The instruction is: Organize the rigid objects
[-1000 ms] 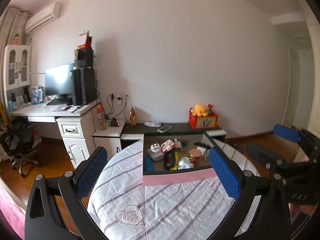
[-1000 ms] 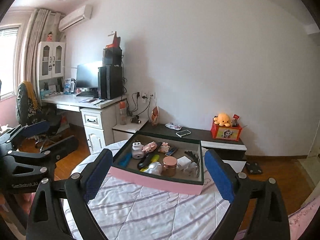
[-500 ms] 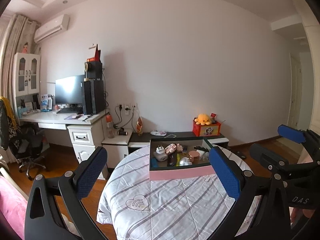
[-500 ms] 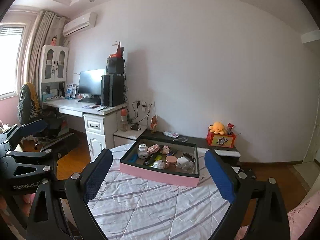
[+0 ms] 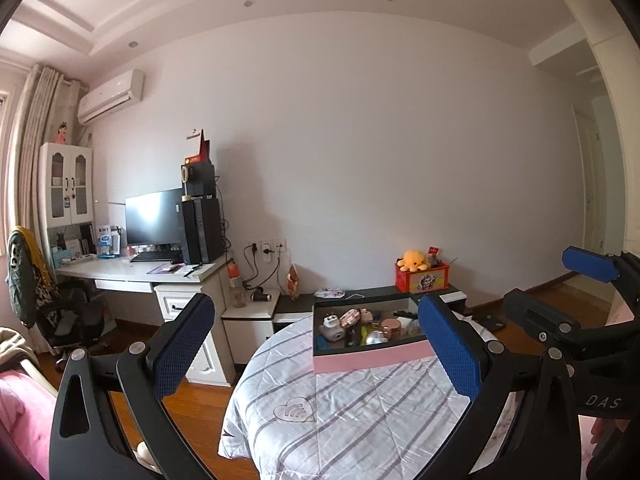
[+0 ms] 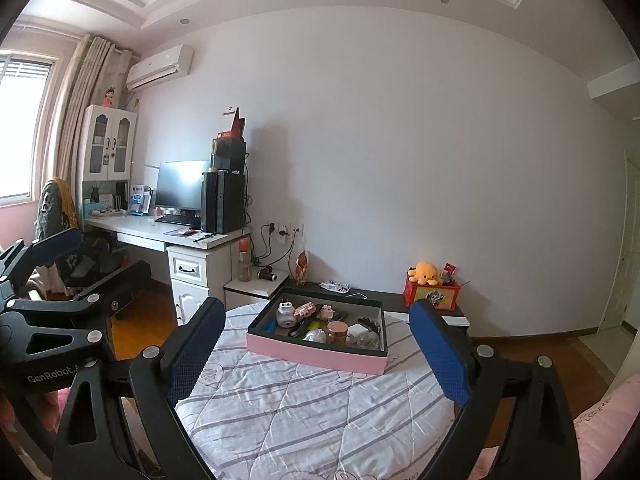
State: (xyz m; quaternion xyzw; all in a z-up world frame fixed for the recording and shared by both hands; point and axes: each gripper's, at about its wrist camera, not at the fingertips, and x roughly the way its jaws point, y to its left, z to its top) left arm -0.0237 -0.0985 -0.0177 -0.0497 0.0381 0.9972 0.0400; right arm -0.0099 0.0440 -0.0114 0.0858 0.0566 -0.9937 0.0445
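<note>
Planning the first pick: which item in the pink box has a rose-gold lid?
The small round jar near the box's front wall, between the silvery dome and the white block.

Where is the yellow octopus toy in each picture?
Left wrist: the octopus sits on a red box, right of centre, behind the pink tray.
Right wrist: the octopus is on the same red box, right of centre, beyond the tray's far right corner.
Shared landmark: the monitor.
</note>
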